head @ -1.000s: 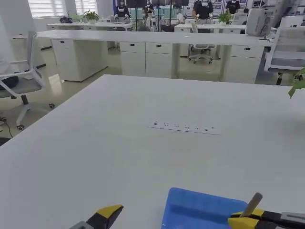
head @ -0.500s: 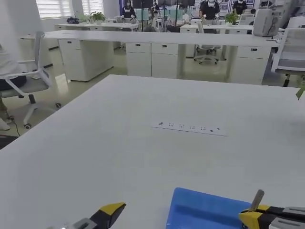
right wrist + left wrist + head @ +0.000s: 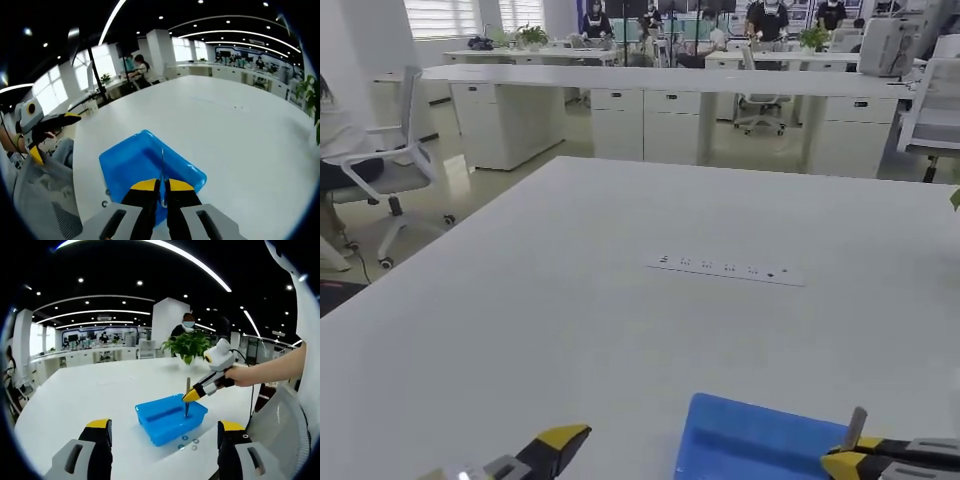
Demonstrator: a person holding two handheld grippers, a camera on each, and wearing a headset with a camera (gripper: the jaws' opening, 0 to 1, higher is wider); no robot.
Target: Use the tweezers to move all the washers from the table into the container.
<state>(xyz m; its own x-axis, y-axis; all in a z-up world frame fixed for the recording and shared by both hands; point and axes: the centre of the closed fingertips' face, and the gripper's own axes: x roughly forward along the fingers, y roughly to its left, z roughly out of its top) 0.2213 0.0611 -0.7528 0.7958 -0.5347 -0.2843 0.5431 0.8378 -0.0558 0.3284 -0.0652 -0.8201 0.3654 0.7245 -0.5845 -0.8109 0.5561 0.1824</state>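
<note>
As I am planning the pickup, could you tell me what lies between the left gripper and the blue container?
A few small washers on the white table, just before the container, in the left gripper view.

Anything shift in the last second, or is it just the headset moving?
Mostly the headset: the whole scene slid slightly right. The tweezers, clamped in the right gripper over the blue container, now stand a little more upright. Nothing taken or released. The left gripper stays put beside the container.

The box (image 3: 750, 440) is cut off at the bottom of the head view. In the left gripper view the washers (image 3: 185, 438) are too small and blurry to count.
</note>
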